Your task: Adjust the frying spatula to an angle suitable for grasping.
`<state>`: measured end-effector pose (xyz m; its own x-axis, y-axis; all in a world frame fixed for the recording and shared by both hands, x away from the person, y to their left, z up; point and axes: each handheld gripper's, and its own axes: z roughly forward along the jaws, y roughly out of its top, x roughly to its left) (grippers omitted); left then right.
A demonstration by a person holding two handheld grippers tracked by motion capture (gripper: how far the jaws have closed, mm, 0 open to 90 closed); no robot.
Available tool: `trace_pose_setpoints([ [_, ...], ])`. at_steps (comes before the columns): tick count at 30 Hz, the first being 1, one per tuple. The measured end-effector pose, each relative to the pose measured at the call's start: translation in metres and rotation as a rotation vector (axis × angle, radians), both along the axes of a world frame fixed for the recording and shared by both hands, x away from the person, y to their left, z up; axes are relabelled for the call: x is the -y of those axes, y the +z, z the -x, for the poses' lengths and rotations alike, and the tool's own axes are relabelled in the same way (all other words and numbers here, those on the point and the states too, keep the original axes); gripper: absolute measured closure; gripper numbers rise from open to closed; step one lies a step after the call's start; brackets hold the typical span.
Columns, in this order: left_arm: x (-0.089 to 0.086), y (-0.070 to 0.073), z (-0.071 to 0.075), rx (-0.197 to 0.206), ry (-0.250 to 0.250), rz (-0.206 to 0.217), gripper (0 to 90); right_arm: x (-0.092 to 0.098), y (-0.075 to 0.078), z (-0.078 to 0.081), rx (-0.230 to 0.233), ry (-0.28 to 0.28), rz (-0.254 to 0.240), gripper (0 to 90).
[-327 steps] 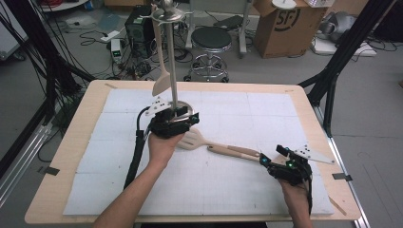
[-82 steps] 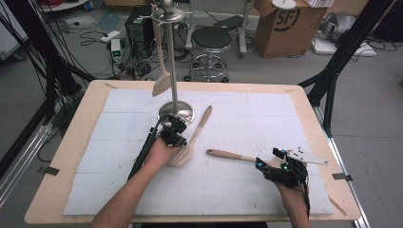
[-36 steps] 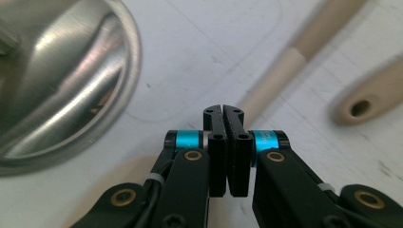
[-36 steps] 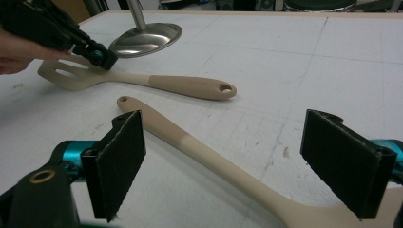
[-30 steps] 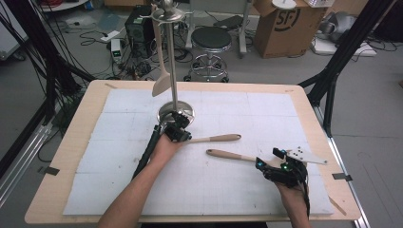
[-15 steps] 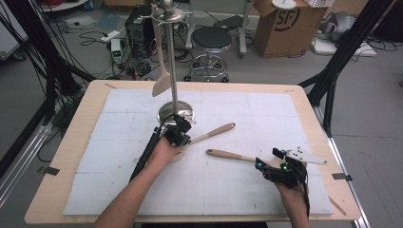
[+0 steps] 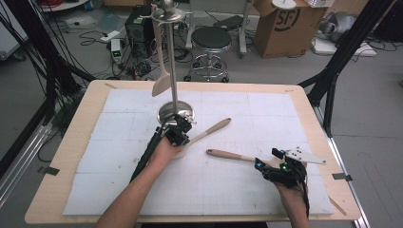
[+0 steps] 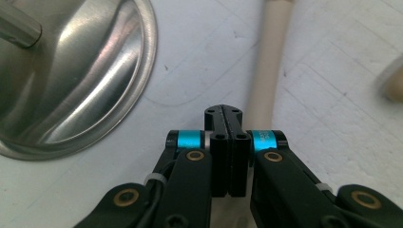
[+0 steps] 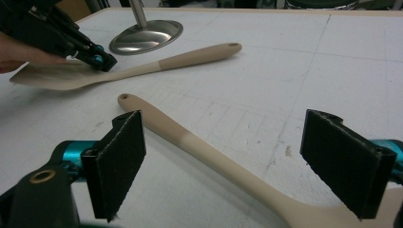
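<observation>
The left gripper (image 8: pixel 227 114) is resting with jaws closed, empty, apparently pressing a wooden spatula (image 7: pixel 205 134) beside the stand base (image 8: pixel 71 71). The right gripper (image 9: pixel 237 161) is spread wide, straddling another spatula (image 9: pixel 190 142).

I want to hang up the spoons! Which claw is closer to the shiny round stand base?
The left. The left claw sits shut right beside the shiny stand base, resting on one wooden spatula. The right claw is far off near the table's right edge, open around the other spatula.
</observation>
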<state>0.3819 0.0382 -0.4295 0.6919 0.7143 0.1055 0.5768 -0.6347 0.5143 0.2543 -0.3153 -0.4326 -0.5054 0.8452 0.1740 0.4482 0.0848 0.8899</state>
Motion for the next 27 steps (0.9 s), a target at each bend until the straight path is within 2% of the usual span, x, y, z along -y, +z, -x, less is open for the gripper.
trace_pose_setpoints([
  [4,0.002,0.0,0.005,-0.016,-0.033,-0.039,89.9,0.0,-0.001,-0.001,0.0,-0.002,0.001,14.3],
  [6,0.002,0.0,0.007,-0.024,-0.034,-0.042,89.8,-0.001,-0.001,-0.001,0.002,0.003,0.005,14.3],
  [11,-0.004,0.005,0.004,-0.025,-0.013,0.013,89.8,-0.001,0.0,0.0,0.002,0.003,0.005,14.3],
  [16,-0.006,0.008,0.001,-0.053,0.015,0.11,88.0,-0.001,0.0,0.0,0.002,0.003,0.004,14.3],
  [17,-0.007,0.008,0.0,-0.071,0.025,0.146,82.0,-0.001,0.0,0.0,0.004,0.003,0.005,14.3],
  [20,-0.009,0.01,-0.004,-0.115,0.064,0.252,76.0,-0.001,0.0,0.0,0.002,0.002,0.002,14.4],
  [22,-0.011,0.01,-0.008,-0.15,0.101,0.306,65.3,0.0,0.0,0.0,0.001,-0.001,-0.001,14.4],
  [24,-0.013,0.007,-0.012,-0.193,0.131,0.34,58.8,0.001,0.0,0.0,0.004,0.001,0.0,14.4],
  [27,-0.015,0.003,-0.015,-0.213,0.159,0.332,54.5,0.001,0.0,0.0,0.004,0.001,-0.001,14.4],
])
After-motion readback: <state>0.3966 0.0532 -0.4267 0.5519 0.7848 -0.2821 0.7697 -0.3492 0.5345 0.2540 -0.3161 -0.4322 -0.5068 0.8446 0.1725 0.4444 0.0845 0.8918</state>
